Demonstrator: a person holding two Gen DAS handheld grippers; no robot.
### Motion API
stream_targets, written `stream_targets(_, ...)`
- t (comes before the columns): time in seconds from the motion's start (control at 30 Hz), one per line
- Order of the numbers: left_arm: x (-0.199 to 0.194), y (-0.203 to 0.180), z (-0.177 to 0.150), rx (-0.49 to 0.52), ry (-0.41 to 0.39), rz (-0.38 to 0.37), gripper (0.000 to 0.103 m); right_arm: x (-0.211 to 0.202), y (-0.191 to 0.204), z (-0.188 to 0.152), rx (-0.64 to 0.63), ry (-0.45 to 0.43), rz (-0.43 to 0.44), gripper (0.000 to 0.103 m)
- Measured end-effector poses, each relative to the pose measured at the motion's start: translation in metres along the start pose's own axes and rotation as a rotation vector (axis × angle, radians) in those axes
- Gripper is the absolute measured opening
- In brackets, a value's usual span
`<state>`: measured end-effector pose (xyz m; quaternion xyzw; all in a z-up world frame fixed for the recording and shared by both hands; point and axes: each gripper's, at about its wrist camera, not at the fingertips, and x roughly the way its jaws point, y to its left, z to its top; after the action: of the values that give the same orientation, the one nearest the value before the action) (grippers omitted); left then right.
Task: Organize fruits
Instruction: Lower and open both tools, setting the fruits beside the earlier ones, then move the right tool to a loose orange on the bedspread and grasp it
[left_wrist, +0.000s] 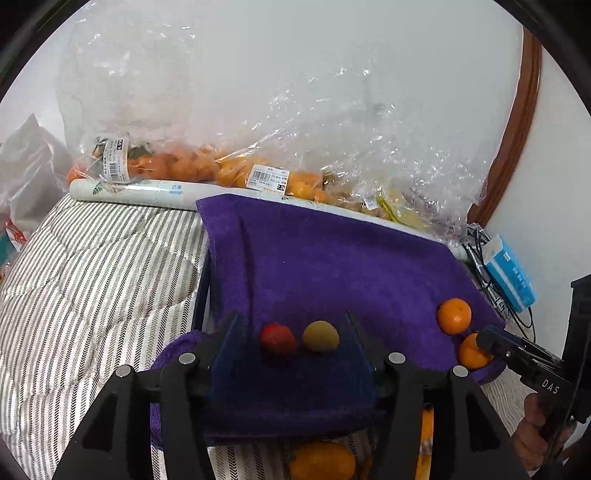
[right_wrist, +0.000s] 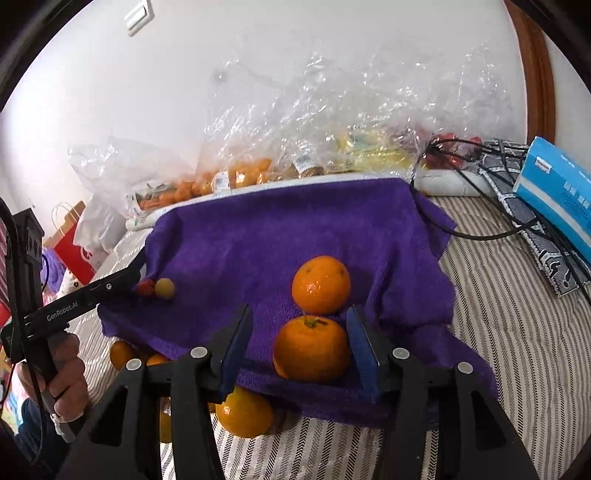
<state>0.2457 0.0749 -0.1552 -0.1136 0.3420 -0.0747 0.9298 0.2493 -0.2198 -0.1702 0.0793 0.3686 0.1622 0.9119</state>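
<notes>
Your left tongs (left_wrist: 295, 341) stand released around the red (left_wrist: 277, 339) and yellow (left_wrist: 320, 336) fruits on the purple towel (left_wrist: 332, 266), your right tongs (right_wrist: 301, 350) released around the near orange (right_wrist: 312, 350); next, fetch more from below.

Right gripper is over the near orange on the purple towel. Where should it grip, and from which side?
Grip the near orange across its widest middle, coming from the near side and above. Its stem faces up and the far orange seems to touch behind, so the right gripper pads belong on left and right flanks.
</notes>
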Motion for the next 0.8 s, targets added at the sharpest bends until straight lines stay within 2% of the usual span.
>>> stream_targets(0.37, -0.013, -0.004, 0.001, 0.007, -0.069, 0.014, 0.053, -0.012, 0.014, -0.004, -0.075, -0.042, 0.025, 0.053)
stream_targets(0.53, -0.018, -0.011, -0.001, 0.032, -0.096, 0.016, 0.053, -0.022, 0.019, -0.003, -0.083, -0.090, -0.005, 0.053)
stream_targets(0.67, -0.018, -0.017, -0.002, 0.050, -0.095, 0.028, 0.053, -0.031, 0.025, -0.001, -0.051, -0.070, -0.038, 0.053)
stream_targets(0.8, -0.022, -0.019, -0.003, 0.044, -0.098, 0.014, 0.053, -0.040, 0.039, -0.008, -0.065, -0.064, -0.023, 0.059)
